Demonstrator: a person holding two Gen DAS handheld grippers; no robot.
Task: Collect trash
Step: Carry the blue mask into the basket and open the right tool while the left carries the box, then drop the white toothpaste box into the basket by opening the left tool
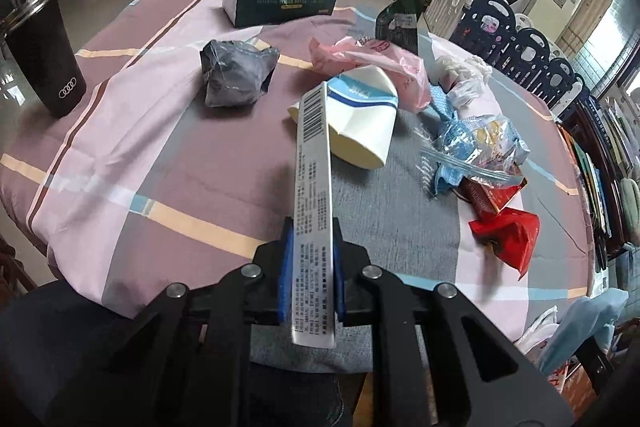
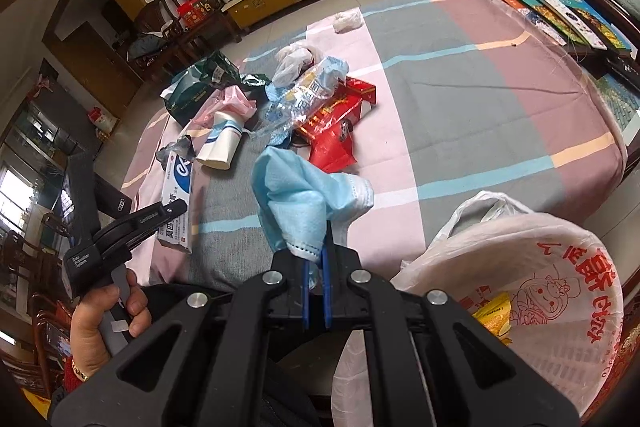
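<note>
Evidently both tongs are loaded for the white plastic-lined bin (image 2: 540, 291) off the tabletop's (image 2: 460, 87) near edge. The left tongs (image 1: 311, 283) clamp the long white toothpaste carton (image 1: 314, 195) by its near end, its long axis pointing away toward the tipped paper cup (image 1: 362, 115). The right tongs (image 2: 316, 291) pinch a crumpled pale-blue face mask (image 2: 300, 199), which bunches upward beside the bin.

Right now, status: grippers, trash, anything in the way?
Left gripper shut on toothpaste box. Right gripper shut on blue face mask. Lined bin open, lower right. More wrappers on table.
</note>
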